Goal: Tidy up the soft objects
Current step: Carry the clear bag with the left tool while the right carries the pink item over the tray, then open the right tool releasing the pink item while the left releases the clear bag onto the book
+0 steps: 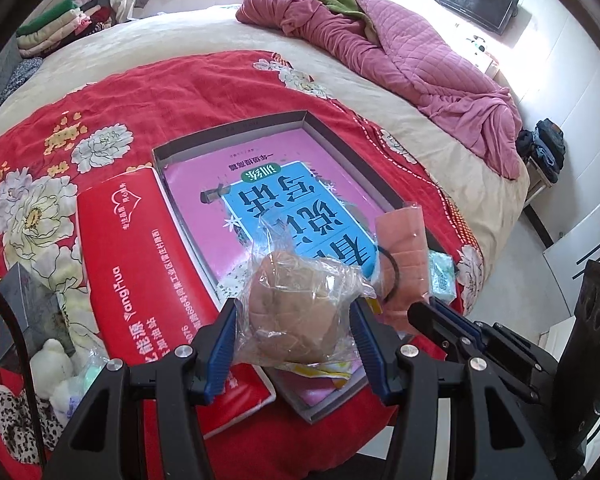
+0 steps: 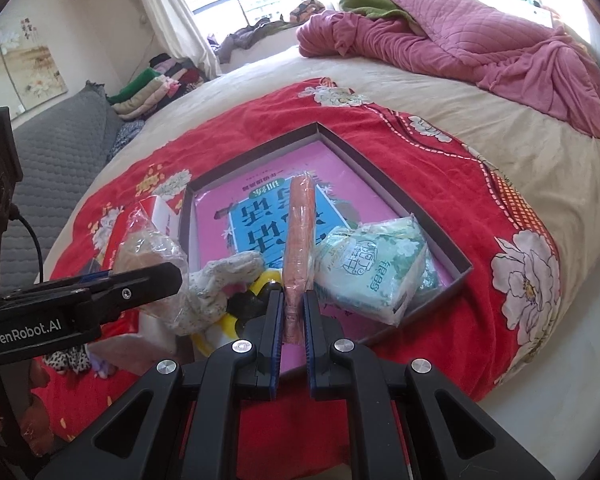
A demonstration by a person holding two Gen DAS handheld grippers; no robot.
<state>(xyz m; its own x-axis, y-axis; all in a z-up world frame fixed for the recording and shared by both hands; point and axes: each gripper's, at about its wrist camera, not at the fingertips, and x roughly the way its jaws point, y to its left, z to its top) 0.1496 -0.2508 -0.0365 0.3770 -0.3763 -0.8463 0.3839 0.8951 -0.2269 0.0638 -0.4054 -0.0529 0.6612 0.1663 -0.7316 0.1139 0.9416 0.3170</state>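
My left gripper (image 1: pixel 294 314) is shut on a brown round soft thing in a clear plastic bag (image 1: pixel 296 280), held over the near end of a shallow grey box (image 1: pixel 236 128). The box lies on a red floral blanket and holds a pink and blue book (image 1: pixel 260 200). My right gripper (image 2: pixel 292 297) is shut on a flat orange-pink packet (image 2: pixel 298 220), seen edge on and standing up over the box. The left wrist view shows that packet (image 1: pixel 404 240) just right of the bagged thing. A green tissue pack (image 2: pixel 372 268) lies in the box's near right corner.
A red tissue pack (image 1: pixel 140 248) lies left of the box. A grey plush (image 2: pixel 212 288) and a yellow item (image 2: pixel 228 322) sit at the box's near edge. Small plush toys (image 1: pixel 52 360) and a dark box (image 1: pixel 20 308) lie at the near left. A pink quilt (image 1: pixel 400 52) is bunched at the bed's far side.
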